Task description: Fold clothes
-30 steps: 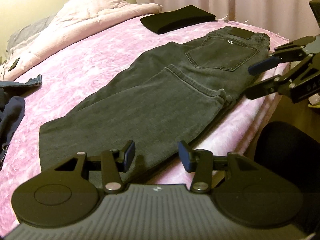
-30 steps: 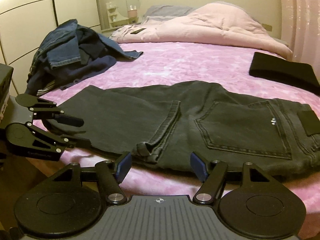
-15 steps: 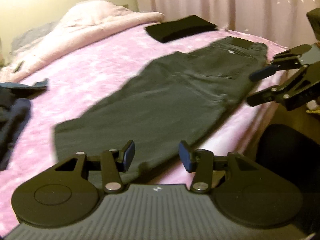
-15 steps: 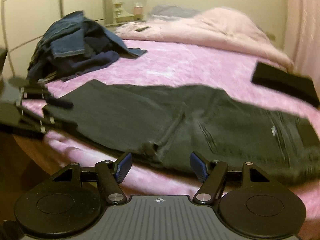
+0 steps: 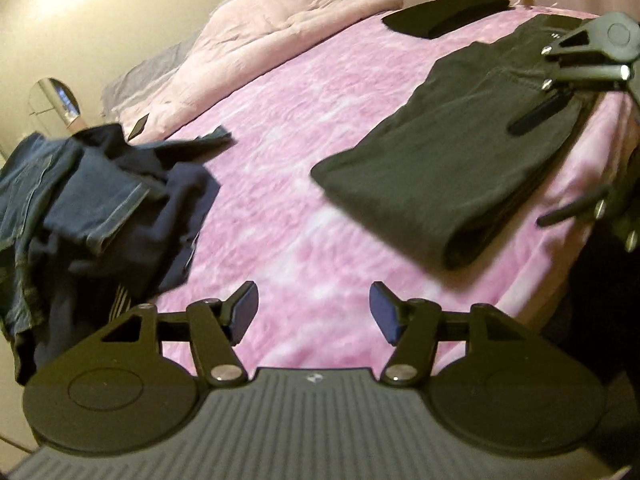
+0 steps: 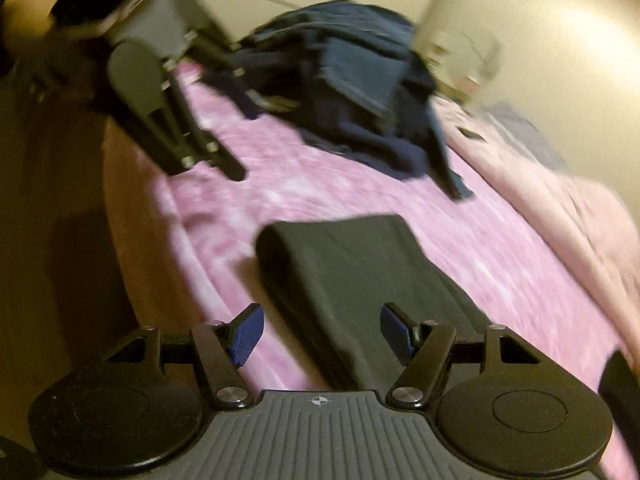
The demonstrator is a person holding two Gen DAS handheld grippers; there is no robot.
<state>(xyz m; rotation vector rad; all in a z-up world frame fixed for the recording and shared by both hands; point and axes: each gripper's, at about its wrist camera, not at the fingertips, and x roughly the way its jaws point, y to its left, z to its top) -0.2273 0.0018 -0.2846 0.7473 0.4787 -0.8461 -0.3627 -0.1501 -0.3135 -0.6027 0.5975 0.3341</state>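
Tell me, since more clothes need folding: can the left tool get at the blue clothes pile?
Probably yes: the left tool is open and empty, and only bare pink bedspread lies between it and the blue clothes pile.

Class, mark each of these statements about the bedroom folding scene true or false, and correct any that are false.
1. The dark grey jeans lie folded on the pink bedspread. True.
2. The left gripper is clamped on the jeans. False: its jaws stand apart over bare bedspread, with nothing between them.
3. A heap of unfolded blue clothes lies on the bed. True.
4. The folded black garment sits on top of the blue heap. False: it lies apart from it, on the far part of the bed near the curtain.
5. The right gripper grips a blue shirt. False: it is open, with the jeans beyond its fingertips.
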